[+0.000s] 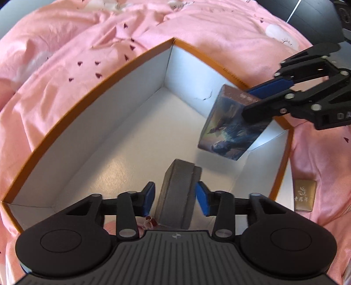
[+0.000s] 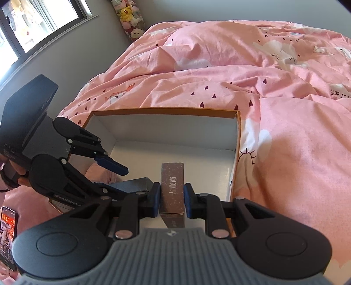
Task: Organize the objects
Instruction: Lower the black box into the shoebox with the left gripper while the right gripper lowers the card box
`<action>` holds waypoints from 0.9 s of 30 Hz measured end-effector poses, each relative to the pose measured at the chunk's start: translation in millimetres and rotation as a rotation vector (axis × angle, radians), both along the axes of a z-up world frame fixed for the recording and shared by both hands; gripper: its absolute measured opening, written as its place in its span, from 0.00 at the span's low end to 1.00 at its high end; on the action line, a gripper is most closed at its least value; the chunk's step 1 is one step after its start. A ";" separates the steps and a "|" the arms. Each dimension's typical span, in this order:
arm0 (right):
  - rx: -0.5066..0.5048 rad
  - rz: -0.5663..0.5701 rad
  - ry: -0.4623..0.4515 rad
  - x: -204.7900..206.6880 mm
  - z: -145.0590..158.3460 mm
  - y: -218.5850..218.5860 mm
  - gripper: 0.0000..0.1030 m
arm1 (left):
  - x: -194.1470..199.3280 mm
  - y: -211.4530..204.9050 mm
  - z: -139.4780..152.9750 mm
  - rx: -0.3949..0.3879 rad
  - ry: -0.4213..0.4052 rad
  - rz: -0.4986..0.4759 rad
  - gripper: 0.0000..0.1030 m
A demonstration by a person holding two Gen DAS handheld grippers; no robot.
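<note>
An open cardboard box [image 1: 87, 92] with an orange rim and white inside lies on the pink bed cover. My left gripper [image 1: 175, 197] points down into it. A grey case [image 1: 177, 182] stands on edge between its blue pads, with a gap at the left pad, so the jaws are open. In the right wrist view the left gripper [image 2: 118, 179] comes in from the left, its upper finger clear of the grey case [image 2: 136, 184]. My right gripper [image 2: 171, 197] is shut on a printed card box [image 2: 172, 182], held above the cardboard box's rim [image 2: 164, 109]. From the left wrist, the right gripper [image 1: 254, 100] holds the card box [image 1: 228, 127] over the right side.
A rumpled pink duvet [image 2: 285, 153] surrounds the box. A small gold packet [image 1: 305, 195] lies on it to the right of the box. A phone [image 2: 7, 236] with a lit screen lies at the lower left. Plush toys [image 2: 129, 15] and a window [image 2: 33, 19] are beyond the bed.
</note>
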State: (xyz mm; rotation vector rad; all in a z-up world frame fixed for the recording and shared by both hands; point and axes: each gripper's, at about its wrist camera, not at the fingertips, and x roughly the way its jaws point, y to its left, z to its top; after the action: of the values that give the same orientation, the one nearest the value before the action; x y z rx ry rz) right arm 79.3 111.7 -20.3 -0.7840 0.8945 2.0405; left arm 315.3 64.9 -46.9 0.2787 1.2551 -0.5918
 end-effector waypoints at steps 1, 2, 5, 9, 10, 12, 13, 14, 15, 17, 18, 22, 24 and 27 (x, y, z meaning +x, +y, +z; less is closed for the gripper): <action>-0.001 0.000 -0.001 0.1 -0.6 0.0 0.23 | 1.5 2.4 -1.4 -0.024 0.021 0.008 0.37; -0.004 0.001 -0.001 0.2 -1.3 0.0 0.23 | 1.9 2.8 -1.3 -0.044 0.034 0.009 0.28; -0.010 0.004 -0.001 0.3 -3.0 0.3 0.23 | -10.5 -8.5 -0.6 -0.007 0.004 -0.074 0.27; -0.021 0.010 -0.007 -0.2 -4.6 2.1 0.23 | -28.7 -28.6 -1.2 0.007 0.038 -0.193 0.08; -0.025 0.012 -0.007 -0.3 -4.6 2.7 0.23 | -33.3 -33.8 -2.9 0.029 0.036 -0.222 0.09; -0.030 0.019 -0.006 -1.5 -4.3 2.8 0.23 | -37.0 -39.0 -7.6 0.047 0.051 -0.238 0.10; -0.031 0.023 -0.005 -2.2 -3.9 2.2 0.23 | -38.2 -40.0 -9.4 0.051 0.056 -0.240 0.10; -0.031 0.029 -0.006 -2.9 -3.6 1.4 0.23 | -38.7 -40.4 -11.3 0.059 0.059 -0.241 0.10; -0.029 0.037 -0.007 -4.0 -3.3 0.5 0.23 | -38.4 -40.1 -13.9 0.074 0.063 -0.237 0.10; -0.027 0.055 -0.008 -6.2 -2.8 -0.6 0.23 | -39.6 -36.8 -16.8 0.099 0.060 -0.225 0.10; -0.030 0.063 -0.009 -7.4 -3.0 -0.6 0.23 | -39.3 -34.2 -17.2 0.096 0.067 -0.220 0.10; -0.038 0.076 -0.043 -14.1 -10.1 3.0 0.23 | -36.4 -22.6 -12.2 0.072 0.036 -0.174 0.11; -0.028 0.075 -0.078 -19.6 -15.2 5.3 0.23 | -29.3 -18.4 -9.2 0.062 -0.004 -0.114 0.11; -0.044 0.079 -0.105 -26.7 -23.4 7.2 0.23 | -15.9 -13.0 -9.4 0.059 -0.046 -0.033 0.15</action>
State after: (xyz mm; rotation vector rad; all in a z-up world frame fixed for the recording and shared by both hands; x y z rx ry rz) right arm 52.6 119.0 -43.7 -0.9548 0.8636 2.0334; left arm 299.4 52.0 -56.3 0.3609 1.2268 -0.5742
